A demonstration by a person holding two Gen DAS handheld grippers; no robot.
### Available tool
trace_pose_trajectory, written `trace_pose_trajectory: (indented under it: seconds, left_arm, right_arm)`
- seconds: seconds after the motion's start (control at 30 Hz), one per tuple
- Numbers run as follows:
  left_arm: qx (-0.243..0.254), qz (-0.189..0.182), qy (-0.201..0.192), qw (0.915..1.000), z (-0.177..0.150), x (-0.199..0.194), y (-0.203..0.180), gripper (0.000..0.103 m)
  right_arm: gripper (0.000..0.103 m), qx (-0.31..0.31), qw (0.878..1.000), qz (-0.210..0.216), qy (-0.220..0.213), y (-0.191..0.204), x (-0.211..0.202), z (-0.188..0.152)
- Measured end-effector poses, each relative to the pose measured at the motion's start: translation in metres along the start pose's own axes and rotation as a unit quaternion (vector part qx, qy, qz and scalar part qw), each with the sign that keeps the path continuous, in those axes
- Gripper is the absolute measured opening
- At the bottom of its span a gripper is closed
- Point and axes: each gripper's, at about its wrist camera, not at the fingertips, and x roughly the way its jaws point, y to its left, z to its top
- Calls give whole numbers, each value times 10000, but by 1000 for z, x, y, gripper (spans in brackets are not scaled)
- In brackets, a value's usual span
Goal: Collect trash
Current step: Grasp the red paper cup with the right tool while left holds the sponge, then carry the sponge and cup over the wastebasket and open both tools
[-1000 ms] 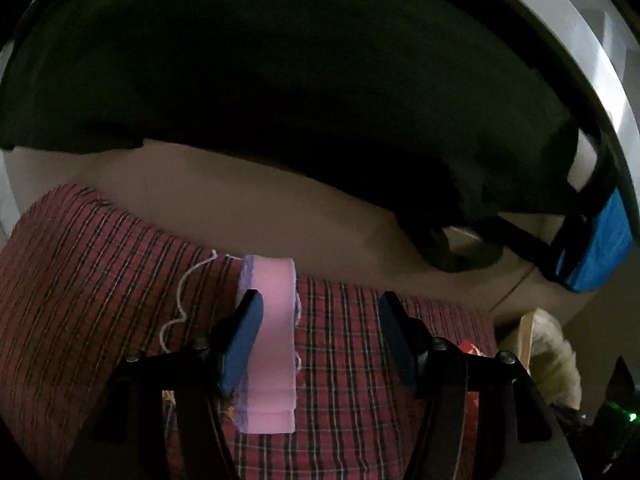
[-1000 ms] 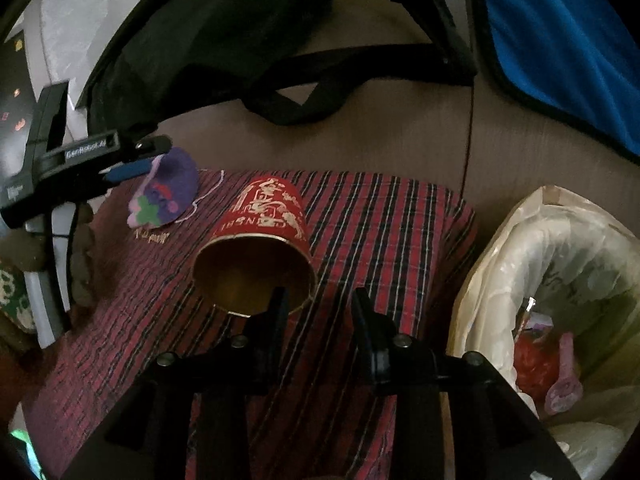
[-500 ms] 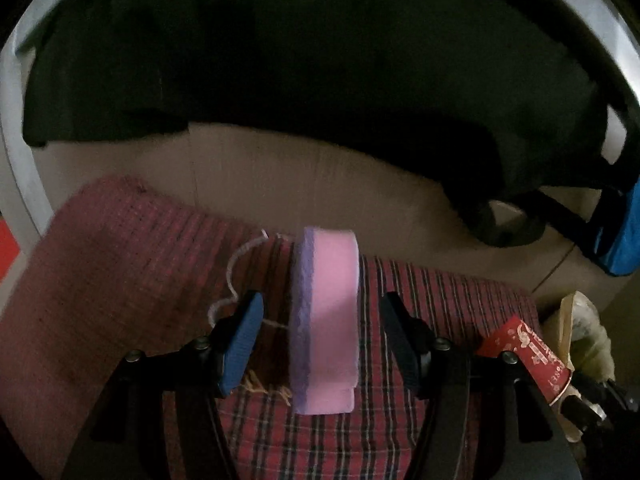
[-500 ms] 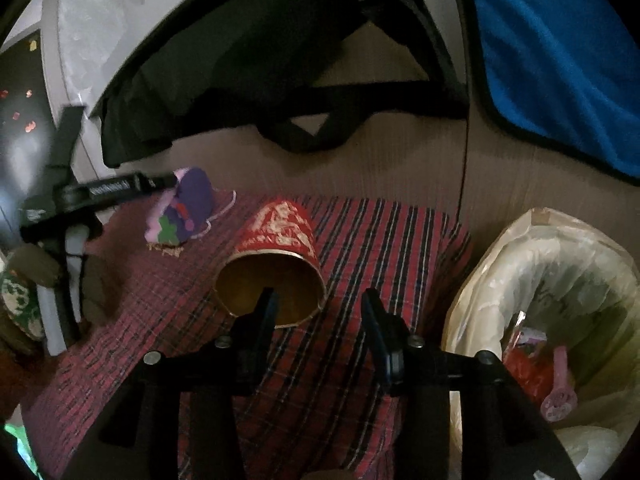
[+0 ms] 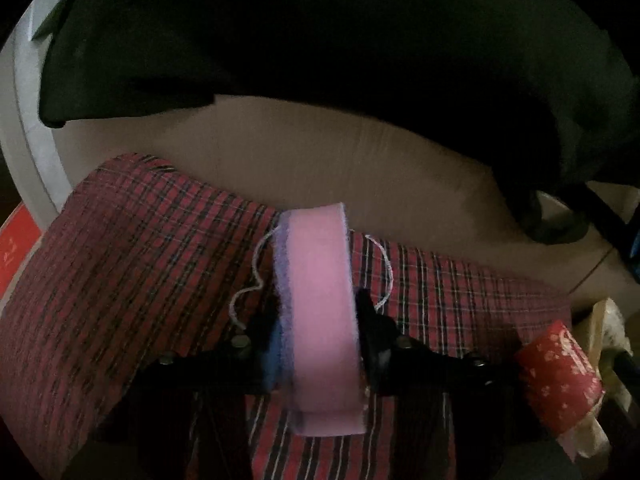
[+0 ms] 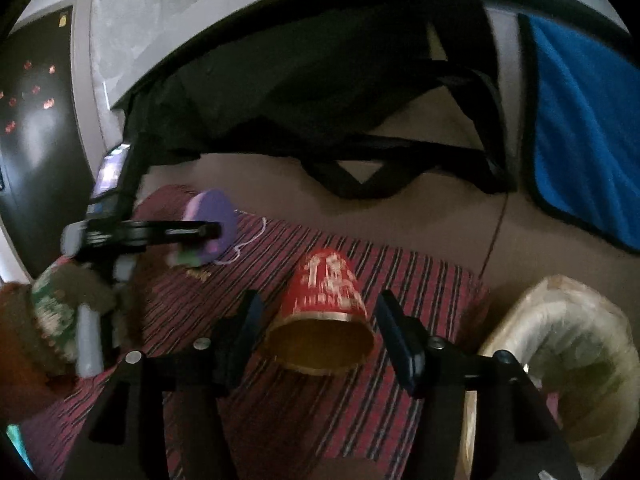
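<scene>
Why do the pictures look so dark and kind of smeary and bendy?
Left wrist view: dim, the black bag nearly featureless, the pink sponge soft at its edges, the cloth bowed by the fisheye lens. Right wrist view: also dim, the other gripper and the red cup smeared by motion, the blue towel brightest.

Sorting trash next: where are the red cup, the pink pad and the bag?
Red cup [image 6: 326, 280], right wrist view, printed side.
Pink pad [image 5: 320, 312], left wrist view, pink edge.
Bag [image 6: 560, 300], right wrist view, rolled rim.
</scene>
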Motion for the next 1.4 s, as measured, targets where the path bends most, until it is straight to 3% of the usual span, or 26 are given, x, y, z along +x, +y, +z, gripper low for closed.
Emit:
trace_pose_trajectory:
  seconds: [0.2,0.4,0.5,0.8,0.97,1.4]
  left_arm:
    - [101,-264,-398,9988,-8,-48,5,32]
    - [80,-462,-396,9981,-23,-80,1,32]
    - [196,-488,-455,9976,-34,-95,-2,32]
    - [413,-497,-1045,9924,-52,-164,-40,32]
    - [649,-374,-1481,9861,-56,-200,-72,32]
    - [1094,-681,-2160,9679,-82,-255,-171,32]
  right_arm:
    - [60,-164,9989,-138,415,4,39,0]
    - [64,-79,9968,-298,744,3,50,-7]
    - [57,159,9968,-108,772,-2,42,-8]
    - [54,285,9996,60,-54,-5,-34,9]
    - [54,170,9987,-35,-488,-10,-86,20]
    - [54,170,9915,-498,-1187,-62,-177,15]
